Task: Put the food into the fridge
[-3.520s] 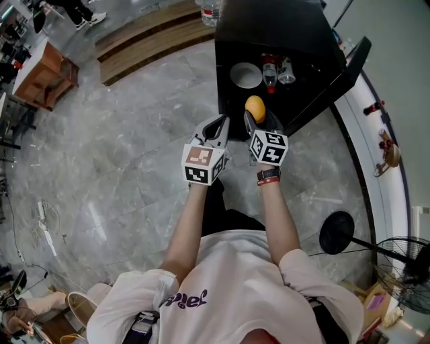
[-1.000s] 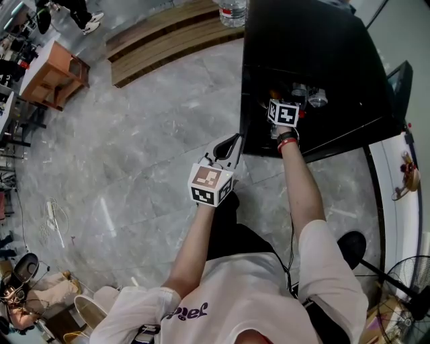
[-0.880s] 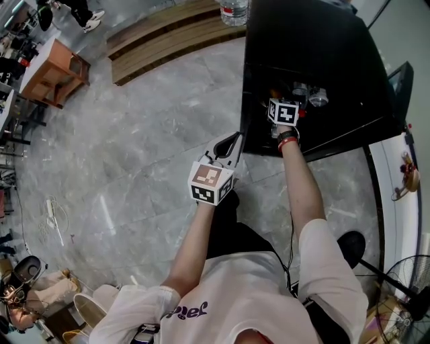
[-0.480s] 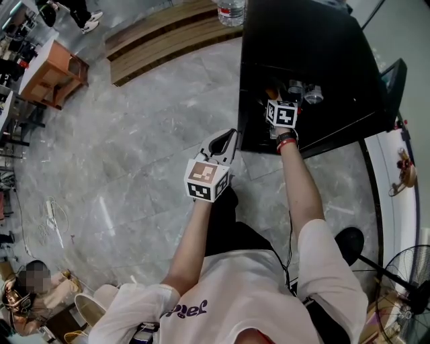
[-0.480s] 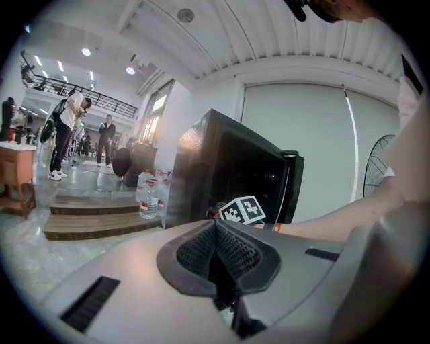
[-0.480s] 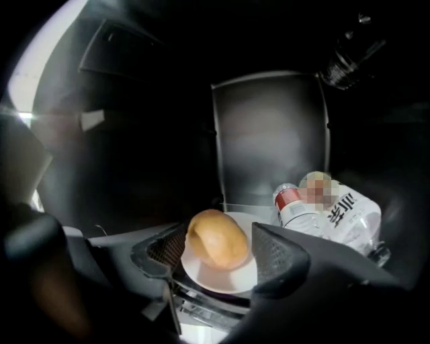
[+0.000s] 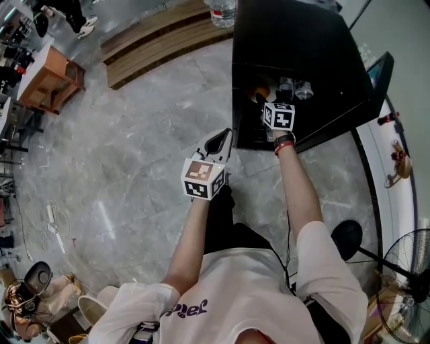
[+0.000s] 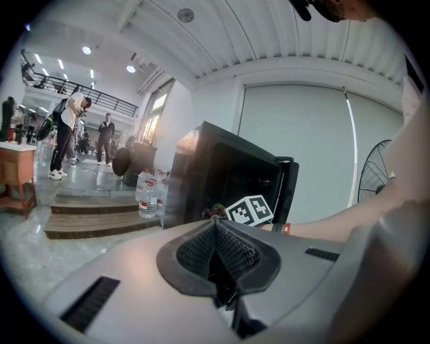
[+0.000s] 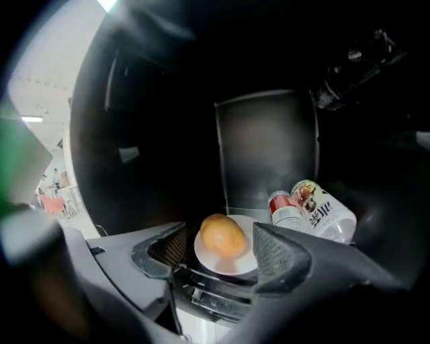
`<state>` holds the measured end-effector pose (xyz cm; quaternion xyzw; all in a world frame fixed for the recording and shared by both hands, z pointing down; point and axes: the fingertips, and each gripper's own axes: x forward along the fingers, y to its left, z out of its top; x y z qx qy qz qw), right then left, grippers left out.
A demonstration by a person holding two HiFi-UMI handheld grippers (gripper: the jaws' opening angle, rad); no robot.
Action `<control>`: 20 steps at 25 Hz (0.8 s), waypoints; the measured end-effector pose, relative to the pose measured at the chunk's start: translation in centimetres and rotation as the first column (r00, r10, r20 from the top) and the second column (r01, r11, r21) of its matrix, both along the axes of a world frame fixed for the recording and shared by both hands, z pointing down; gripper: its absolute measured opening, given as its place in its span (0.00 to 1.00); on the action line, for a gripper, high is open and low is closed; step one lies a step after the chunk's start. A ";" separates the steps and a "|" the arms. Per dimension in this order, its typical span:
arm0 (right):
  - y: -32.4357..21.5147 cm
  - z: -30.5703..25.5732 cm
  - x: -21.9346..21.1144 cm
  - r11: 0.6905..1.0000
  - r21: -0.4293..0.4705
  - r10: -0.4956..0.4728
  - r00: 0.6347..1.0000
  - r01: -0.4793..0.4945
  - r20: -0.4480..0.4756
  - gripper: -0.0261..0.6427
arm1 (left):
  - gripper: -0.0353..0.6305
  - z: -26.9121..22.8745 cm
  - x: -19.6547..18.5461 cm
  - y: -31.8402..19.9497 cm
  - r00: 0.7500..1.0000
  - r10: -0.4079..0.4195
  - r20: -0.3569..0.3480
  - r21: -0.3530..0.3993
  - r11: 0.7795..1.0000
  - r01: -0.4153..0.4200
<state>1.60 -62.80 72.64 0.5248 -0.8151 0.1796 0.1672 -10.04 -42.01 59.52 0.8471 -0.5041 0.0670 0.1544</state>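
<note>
The food (image 9: pixel 223 235) lies on the plate (image 9: pixel 209 256) inside the fridge (image 7: pixel 302 47), just beyond the spread jaws of the right gripper (image 9: pixel 223 254), which do not touch it. I think this gripper should pull back straight, clear of the bottles (image 9: pixel 316 208) at 2 o'clock. The left gripper (image 8: pixel 216 265) has its jaws pressed together on nothing.

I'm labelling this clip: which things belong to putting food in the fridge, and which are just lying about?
Job in hand: orange-yellow fruit, white plate under it, black fridge, right gripper.

Lying about: two bottles inside the fridge, water bottle by the steps, standing fan, wooden table.
</note>
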 end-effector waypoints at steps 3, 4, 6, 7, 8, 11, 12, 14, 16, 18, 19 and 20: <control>1.3 -1.2 0.5 1.000 -0.004 -0.002 1.000 0.002 0.001 0.50 | 0.08 -1.2 0.2 0.6 1.000 -0.001 0.002 0.001 1.000 0.001; 1.7 -1.5 0.7 1.000 -0.006 -0.003 1.000 0.003 0.000 0.50 | 0.08 -1.7 0.2 0.7 1.000 -0.004 0.003 0.002 1.000 0.004; 2.4 -2.3 1.1 1.000 -0.008 -0.005 1.000 0.005 0.000 0.49 | 0.08 -2.5 0.2 0.9 1.000 -0.013 0.009 0.003 1.000 0.013; 2.9 -2.7 1.2 1.000 -0.010 -0.006 1.000 0.006 0.000 0.48 | 0.08 -2.8 0.3 1.0 1.000 -0.017 0.010 0.003 1.000 0.017; 3.4 -3.1 1.4 1.000 -0.011 -0.007 1.000 0.007 0.001 0.48 | 0.08 -3.2 0.3 1.1 1.000 -0.020 0.011 0.003 1.000 0.020; 5.0 -4.4 1.9 1.000 -0.015 -0.006 1.000 0.006 0.003 0.48 | 0.08 -4.5 0.6 2.0 1.000 -0.018 0.015 -0.001 1.000 0.018; 5.5 -4.9 2.1 1.000 -0.016 -0.006 1.000 0.006 0.003 0.47 | 0.08 -5.0 0.7 2.2 1.000 -0.016 0.017 -0.002 1.000 0.016; 6.4 -5.8 2.6 1.000 -0.019 -0.002 1.000 0.002 0.003 0.47 | 0.08 -6.0 0.9 2.6 1.000 -0.012 0.021 -0.004 1.000 0.012; 7.1 -6.8 2.9 1.000 -0.022 0.002 1.000 -0.002 0.004 0.46 | 0.08 -7.0 0.9 2.9 1.000 -0.009 0.023 -0.004 1.000 0.009; 7.8 -7.8 2.9 1.000 -0.022 0.002 1.000 -0.002 0.004 0.45 | 0.08 -8.1 0.8 3.1 1.000 -0.008 0.024 -0.002 1.000 0.008; 8.1 -8.2 2.9 1.000 -0.021 0.002 1.000 -0.002 0.004 0.45 | 0.08 -8.5 0.8 3.1 1.000 -0.006 0.025 -0.002 1.000 0.006; 8.5 -8.6 3.0 1.000 -0.020 0.003 1.000 -0.003 0.004 0.45 | 0.08 -8.8 0.9 3.2 1.000 -0.003 0.027 -0.003 1.000 0.003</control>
